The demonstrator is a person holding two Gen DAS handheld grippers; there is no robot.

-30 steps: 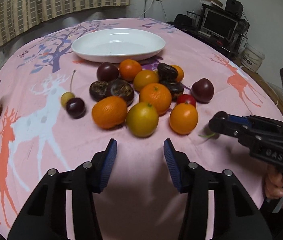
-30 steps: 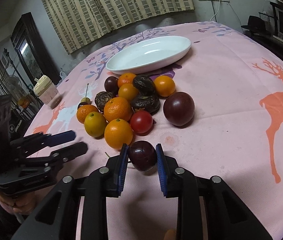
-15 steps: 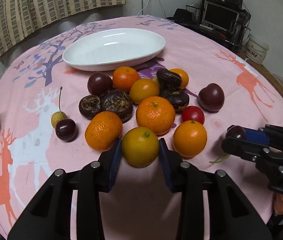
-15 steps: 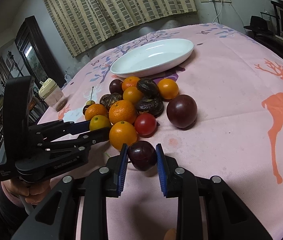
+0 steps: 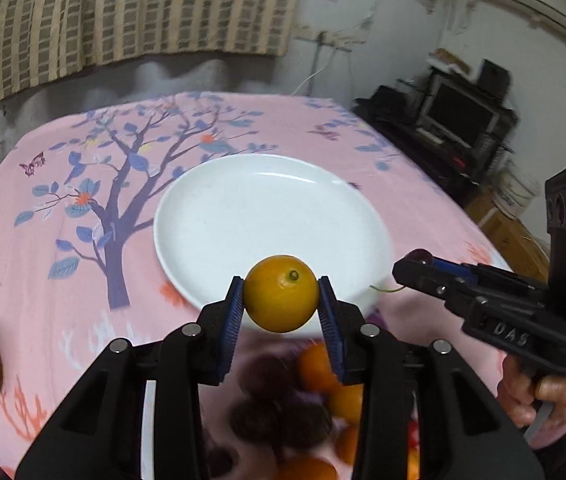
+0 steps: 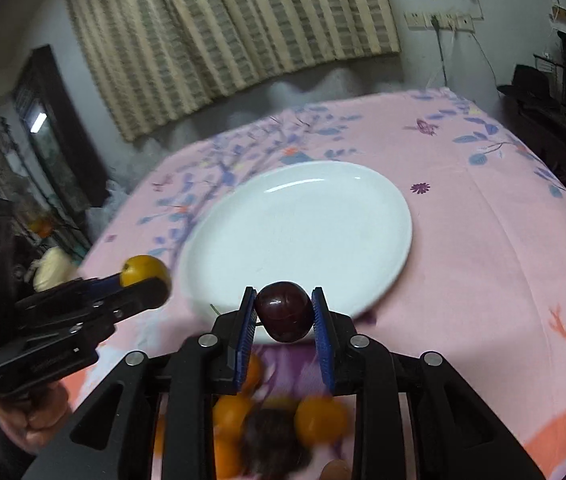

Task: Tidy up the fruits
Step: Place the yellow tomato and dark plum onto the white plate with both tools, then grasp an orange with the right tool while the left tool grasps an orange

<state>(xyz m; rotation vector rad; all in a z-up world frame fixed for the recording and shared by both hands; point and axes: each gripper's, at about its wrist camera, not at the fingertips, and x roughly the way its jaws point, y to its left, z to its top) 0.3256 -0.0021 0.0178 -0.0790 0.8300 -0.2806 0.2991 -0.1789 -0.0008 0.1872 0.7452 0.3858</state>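
My left gripper [image 5: 281, 300] is shut on a yellow-orange citrus fruit [image 5: 281, 293], held in the air just short of the near rim of the empty white oval plate [image 5: 267, 216]. My right gripper [image 6: 283, 314] is shut on a dark red cherry [image 6: 283, 311], also raised at the plate's [image 6: 299, 228] near rim. Each gripper shows in the other's view: the right one [image 5: 419, 264] at the right, the left one [image 6: 143, 280] at the left with the citrus [image 6: 143, 269]. The pile of remaining fruit [image 5: 307, 400] lies blurred below the fingers.
A pink tablecloth [image 5: 63, 240] with a blue tree and orange deer covers the round table. Striped curtains [image 6: 235, 32] hang behind. A monitor and shelves [image 5: 459, 116] stand at the right. A capped bottle [image 6: 53, 272] stands off the table's left side.
Both grippers have lifted off the table with their fruit and travelled forward over the pile to the plate's near rim. The left one closed on the citrus beforehand.
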